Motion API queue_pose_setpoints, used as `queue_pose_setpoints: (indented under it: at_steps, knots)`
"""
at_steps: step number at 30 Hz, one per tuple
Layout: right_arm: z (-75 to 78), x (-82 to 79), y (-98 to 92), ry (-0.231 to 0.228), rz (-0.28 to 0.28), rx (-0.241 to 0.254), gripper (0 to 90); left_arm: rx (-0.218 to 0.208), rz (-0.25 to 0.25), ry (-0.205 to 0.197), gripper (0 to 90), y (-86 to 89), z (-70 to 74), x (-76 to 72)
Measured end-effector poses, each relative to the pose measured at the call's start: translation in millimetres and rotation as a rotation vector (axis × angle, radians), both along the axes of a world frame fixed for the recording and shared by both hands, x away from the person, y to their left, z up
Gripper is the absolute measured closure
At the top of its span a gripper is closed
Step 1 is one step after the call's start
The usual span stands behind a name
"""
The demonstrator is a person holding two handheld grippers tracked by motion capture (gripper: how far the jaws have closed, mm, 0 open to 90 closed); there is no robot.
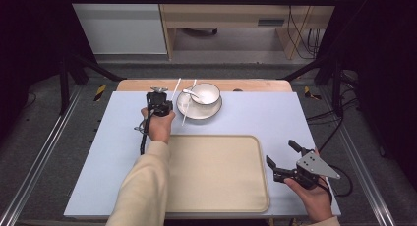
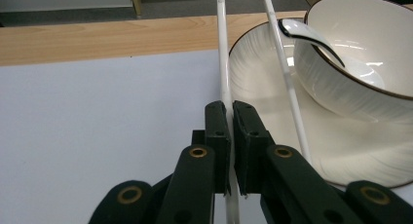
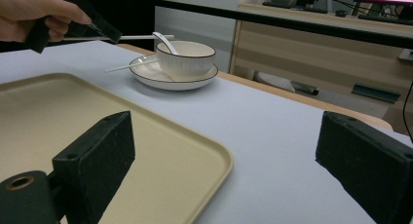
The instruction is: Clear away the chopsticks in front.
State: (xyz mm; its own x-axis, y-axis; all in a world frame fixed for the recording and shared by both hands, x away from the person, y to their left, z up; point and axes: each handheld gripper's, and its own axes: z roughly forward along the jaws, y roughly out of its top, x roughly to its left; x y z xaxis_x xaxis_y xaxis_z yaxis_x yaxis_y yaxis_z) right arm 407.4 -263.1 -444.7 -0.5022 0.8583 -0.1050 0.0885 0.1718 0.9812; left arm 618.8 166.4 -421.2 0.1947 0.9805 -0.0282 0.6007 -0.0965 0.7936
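Left claw (image 2: pixel 231 118) clenched on one thin white plastic chopstick (image 2: pixel 223 53), just left of the white dark-rimmed saucer (image 2: pixel 263 87), lifted above the worktop (image 1: pixel 118 137). Second white chopstick (image 2: pixel 287 78) lies across the saucer rim. Right claw (image 1: pixel 281 155) released, holding nothing, beside the beige rectangular tray (image 1: pixel 216 172).

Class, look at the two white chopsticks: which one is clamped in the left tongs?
The left chopstick, beside the plate; the left tongs pinch it. The other chopstick lies free across the plate's rim.
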Motion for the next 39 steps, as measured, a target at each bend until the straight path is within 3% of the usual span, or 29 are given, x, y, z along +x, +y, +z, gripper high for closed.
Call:
queue_pose_setpoints:
  at_steps: [9,15,18,25,29,32,36,39]
  knots:
    - [-0.8,0.6,1.4,0.003,0.001,-0.007,7.2,-0.025,-0.011,-0.005,84.9,15.0,0.8,-38.9]
    - [-1.1,0.7,1.1,0.004,0.000,-0.009,7.2,-0.069,0.018,-0.022,84.9,30.8,6.3,-61.3]
    - [-0.8,0.6,1.4,0.004,0.003,-0.008,7.2,-0.065,0.025,-0.023,84.9,35.2,8.2,-72.3]
    - [-1.5,0.1,2.7,0.008,0.008,-0.010,7.2,-0.077,0.025,-0.041,84.9,35.0,6.2,-103.2]
    - [-2.0,-0.3,3.8,0.012,0.016,-0.016,6.9,-0.124,0.049,-0.067,84.9,37.0,4.0,-118.2]
    - [-2.3,-0.9,4.7,0.016,0.026,-0.022,6.1,-0.097,0.053,-0.086,84.9,36.2,5.2,-129.0]
    - [-3.3,0.4,5.7,0.027,0.037,-0.026,4.2,-0.135,0.067,-0.098,84.9,37.0,3.1,-142.3]
    - [-2.8,-0.5,6.3,0.024,0.040,-0.017,3.1,-0.139,0.074,-0.104,84.9,37.1,-0.7,-155.5]
